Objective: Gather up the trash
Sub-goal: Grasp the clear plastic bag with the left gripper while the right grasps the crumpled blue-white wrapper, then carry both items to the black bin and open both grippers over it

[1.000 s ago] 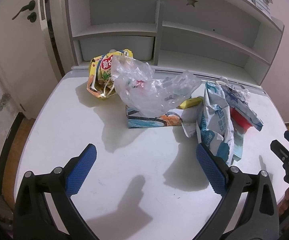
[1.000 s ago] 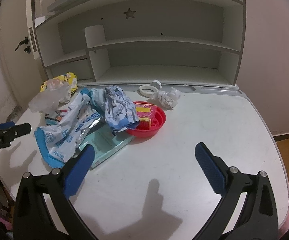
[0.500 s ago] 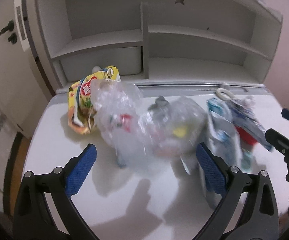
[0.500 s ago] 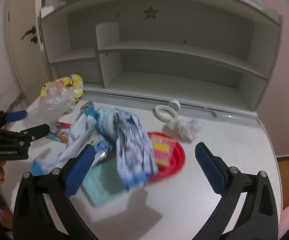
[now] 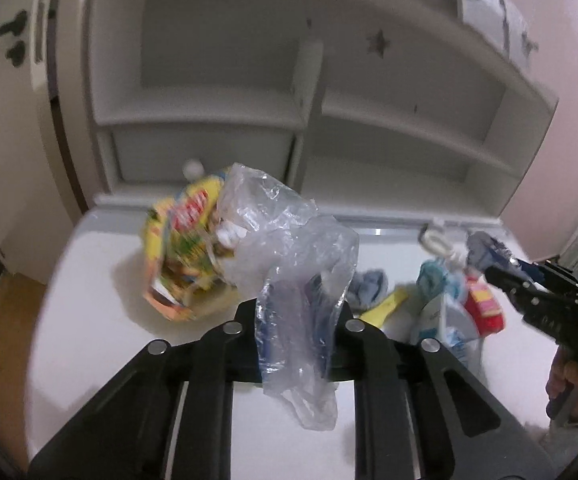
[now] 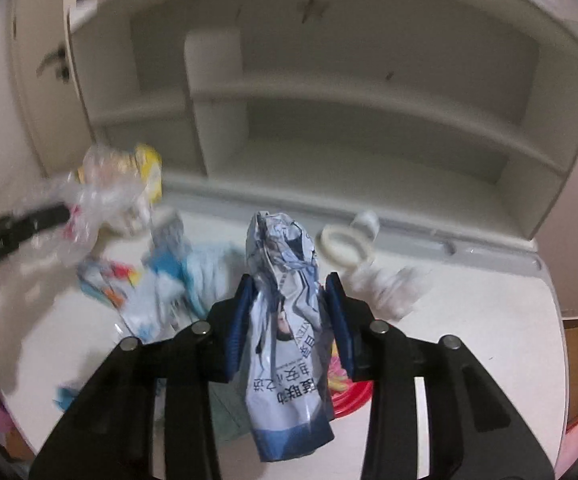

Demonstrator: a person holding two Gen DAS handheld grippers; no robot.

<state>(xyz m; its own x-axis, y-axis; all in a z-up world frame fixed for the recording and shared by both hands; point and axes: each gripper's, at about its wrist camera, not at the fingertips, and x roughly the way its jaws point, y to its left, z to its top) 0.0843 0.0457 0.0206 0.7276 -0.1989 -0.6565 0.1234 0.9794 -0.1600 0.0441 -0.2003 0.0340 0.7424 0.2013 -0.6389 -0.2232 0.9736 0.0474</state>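
- left wrist view: the left gripper (image 5: pixel 299 332), spread wide over bare tabletop (image 5: pixel 89 320) a second ago, is now closed narrow on the clear plastic bag (image 5: pixel 289 248), which is pinched between the pads and hangs crumpled above and below them.
- the yellow snack wrapper (image 5: pixel 181 248) is left near the back left corner of the tabletop, just behind the bag; whether the two touch cannot be told through the blur.
- more wrappers are seen toward the right edge, with the right gripper (image 5: pixel 529 292) reaching in there.
- right wrist view: the right gripper (image 6: pixel 289 320), also wide open a second ago, is now clamped on the crumpled blue-and-white printed bag (image 6: pixel 285 320), held upright between the blue pads.
- the red bowl (image 6: pixel 349 400) lies half hidden beneath it; the tape ring (image 6: pixel 343 246) and white tissue wad (image 6: pixel 389 284) stay by the back edge.
- two pieces are judged secured at once; a lift-away and the remaining litter are judged still to come.
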